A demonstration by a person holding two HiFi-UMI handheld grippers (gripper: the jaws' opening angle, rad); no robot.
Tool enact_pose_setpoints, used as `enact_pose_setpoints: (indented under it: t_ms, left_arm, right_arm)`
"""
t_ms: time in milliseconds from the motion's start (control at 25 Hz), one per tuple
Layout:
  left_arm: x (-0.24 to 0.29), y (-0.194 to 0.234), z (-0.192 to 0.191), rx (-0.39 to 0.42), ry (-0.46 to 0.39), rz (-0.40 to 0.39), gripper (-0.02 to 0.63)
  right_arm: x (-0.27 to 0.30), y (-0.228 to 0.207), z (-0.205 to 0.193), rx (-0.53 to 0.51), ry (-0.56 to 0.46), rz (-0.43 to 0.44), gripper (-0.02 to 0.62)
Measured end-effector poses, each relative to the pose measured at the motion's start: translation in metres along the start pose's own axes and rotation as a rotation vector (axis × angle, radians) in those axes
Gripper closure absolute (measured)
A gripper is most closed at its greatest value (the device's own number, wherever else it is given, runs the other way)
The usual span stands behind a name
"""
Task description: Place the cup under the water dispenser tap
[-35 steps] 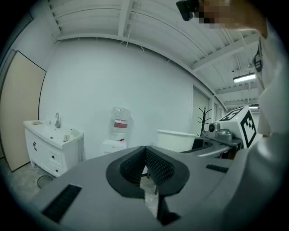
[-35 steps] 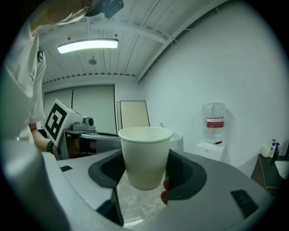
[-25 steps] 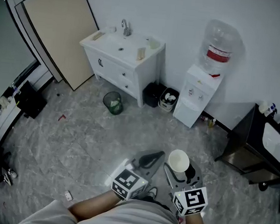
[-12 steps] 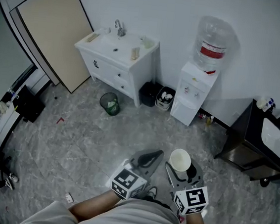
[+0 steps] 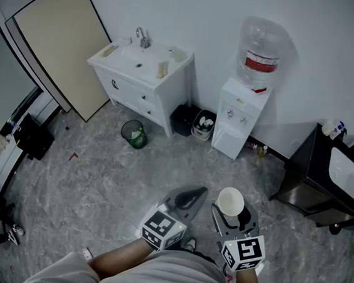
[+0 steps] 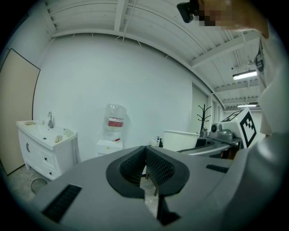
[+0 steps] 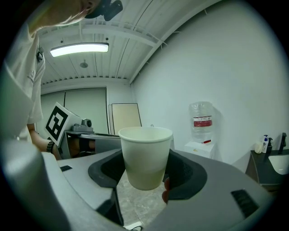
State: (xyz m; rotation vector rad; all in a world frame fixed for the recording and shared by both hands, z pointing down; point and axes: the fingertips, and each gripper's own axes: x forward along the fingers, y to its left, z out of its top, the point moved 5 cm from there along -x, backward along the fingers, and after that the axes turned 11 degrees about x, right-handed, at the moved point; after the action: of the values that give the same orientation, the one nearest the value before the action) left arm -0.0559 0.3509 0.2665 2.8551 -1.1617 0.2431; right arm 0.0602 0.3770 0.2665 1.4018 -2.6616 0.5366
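Note:
A white paper cup (image 5: 230, 201) (image 7: 144, 155) stands upright between the jaws of my right gripper (image 5: 230, 220) (image 7: 143, 178), which is shut on it. The white water dispenser (image 5: 238, 116) stands against the far wall, with a clear bottle (image 5: 259, 52) with a red label on top; its taps sit on the upper front face. It is well ahead of both grippers, and shows small in the left gripper view (image 6: 110, 143) and the right gripper view (image 7: 199, 145). My left gripper (image 5: 187, 202) (image 6: 145, 167) is shut with nothing in it, beside the right one.
A white sink cabinet (image 5: 139, 80) stands left of the dispenser, with a green bin (image 5: 133, 133) and two small bins (image 5: 193, 122) on the floor near it. A dark cabinet with a basin (image 5: 324, 178) is at the right. A beige board (image 5: 58, 43) leans at the left wall. The floor is grey marble.
The dispenser, sink cabinet and bins have shifted left and up in the head view as I walk across the floor. Both grippers keep their pose, the cup still in the right one.

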Motion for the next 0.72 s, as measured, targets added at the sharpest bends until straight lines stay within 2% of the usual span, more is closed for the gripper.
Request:
enact_pose_setpoints:
  t_ms: [280, 720]
  left_arm:
    - [0.046, 0.046, -0.007, -0.007, 0.006, -0.026, 0.601]
    - [0.153, 0.162, -0.013, 0.033, 0.012, -0.143, 0.601]
  right_arm:
    - [0.048, -0.033, 0.007, 0.024, 0.010, -0.043, 0.314]
    - [0.182, -0.103, 0.040, 0.073, 0.022, -0.122, 0.314]
